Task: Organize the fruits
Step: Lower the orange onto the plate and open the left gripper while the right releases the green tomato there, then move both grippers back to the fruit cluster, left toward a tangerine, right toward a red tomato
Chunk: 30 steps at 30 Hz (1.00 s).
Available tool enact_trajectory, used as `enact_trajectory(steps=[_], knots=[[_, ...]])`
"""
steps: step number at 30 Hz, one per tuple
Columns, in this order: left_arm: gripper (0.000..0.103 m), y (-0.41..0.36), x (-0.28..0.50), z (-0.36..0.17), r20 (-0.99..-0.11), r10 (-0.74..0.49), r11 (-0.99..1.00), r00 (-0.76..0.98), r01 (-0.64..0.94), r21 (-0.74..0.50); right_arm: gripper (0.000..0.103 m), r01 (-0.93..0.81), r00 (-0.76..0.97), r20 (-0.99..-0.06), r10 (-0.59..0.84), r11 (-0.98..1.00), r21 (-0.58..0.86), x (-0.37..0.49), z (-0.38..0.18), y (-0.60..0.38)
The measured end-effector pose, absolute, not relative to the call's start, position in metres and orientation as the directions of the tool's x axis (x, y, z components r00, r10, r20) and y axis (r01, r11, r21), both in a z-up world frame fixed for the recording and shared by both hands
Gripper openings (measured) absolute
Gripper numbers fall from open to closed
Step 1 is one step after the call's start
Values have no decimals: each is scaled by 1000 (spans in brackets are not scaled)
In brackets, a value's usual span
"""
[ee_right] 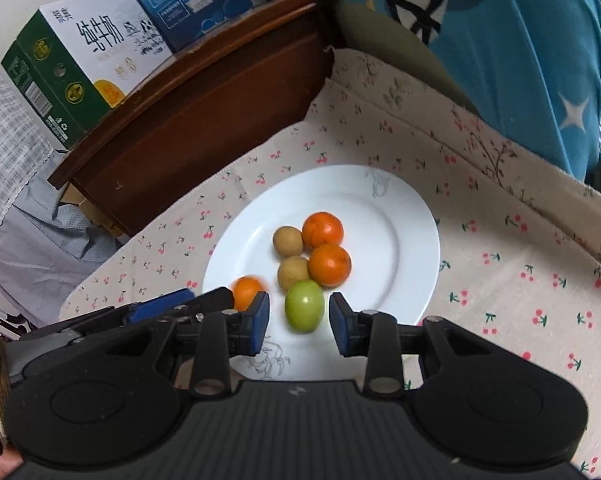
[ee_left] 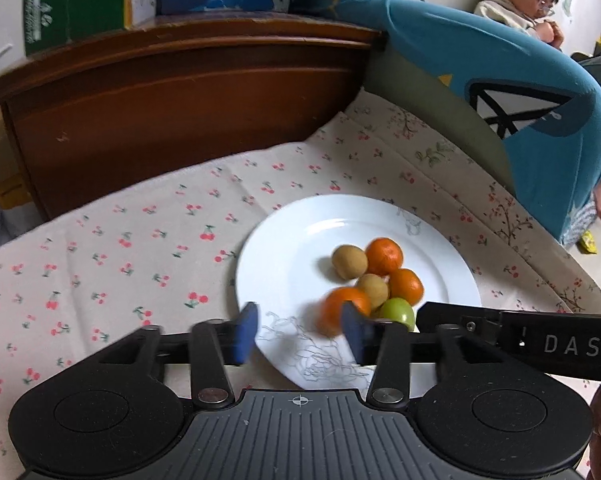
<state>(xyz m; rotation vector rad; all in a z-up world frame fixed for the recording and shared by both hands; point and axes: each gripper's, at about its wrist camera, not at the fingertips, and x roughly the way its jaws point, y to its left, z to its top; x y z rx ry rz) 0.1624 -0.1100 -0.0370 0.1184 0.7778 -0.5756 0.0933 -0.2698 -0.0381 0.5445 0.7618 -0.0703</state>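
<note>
A white plate (ee_left: 284, 264) (ee_right: 412, 240) on a cherry-print cloth holds three oranges, two brown fruits and a green fruit. My left gripper (ee_left: 300, 332) is open over the plate's near rim; a blurred orange (ee_left: 342, 308) lies loose just ahead of its right finger. My right gripper (ee_right: 299, 326) is open, its blue pads on either side of the green fruit (ee_right: 304, 306) without touching it. The left gripper also shows in the right wrist view (ee_right: 172, 308), beside the blurred orange (ee_right: 246, 290). The right gripper's body shows in the left wrist view (ee_left: 520, 336).
A dark wooden bed frame (ee_left: 172, 112) rises behind the cloth, with milk cartons (ee_right: 76, 68) on top. A blue cushion (ee_left: 540, 120) stands at the right, a seated person (ee_left: 528, 0) beyond it. The cloth (ee_left: 100, 264) spreads left of the plate.
</note>
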Motion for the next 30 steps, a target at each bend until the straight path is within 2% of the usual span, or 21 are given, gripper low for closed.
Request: enact_trajectory(steps=[2, 4, 6, 9, 15, 18, 30], knots=[[49, -109, 160, -33, -684, -444, 841, 578, 533, -95, 34, 253, 731, -671, 123, 865, 433, 92, -37, -270], [57, -108, 160, -30, -687, -431, 848, 585, 524, -85, 35, 255, 732, -672, 111, 871, 421, 92, -36, -269], [59, -107, 158, -28, -683, -429, 849, 591, 522, -82, 35, 253, 731, -672, 119, 867, 429, 92, -36, -270], [67, -106, 155, -26, -691, -405, 857, 599, 512, -59, 36, 253, 730, -673, 115, 870, 423, 91, -35, -268], [70, -91, 146, -18, -694, -383, 874, 609, 483, -59, 39, 231, 739, -662, 124, 877, 422, 85, -31, -262], [81, -84, 139, -14, -692, -352, 886, 630, 462, -30, 40, 217, 737, -660, 144, 875, 433, 81, -30, -259], [82, -33, 109, -10, -703, -269, 933, 658, 360, -21, 40, 140, 720, -660, 215, 887, 441, 46, -35, -227]])
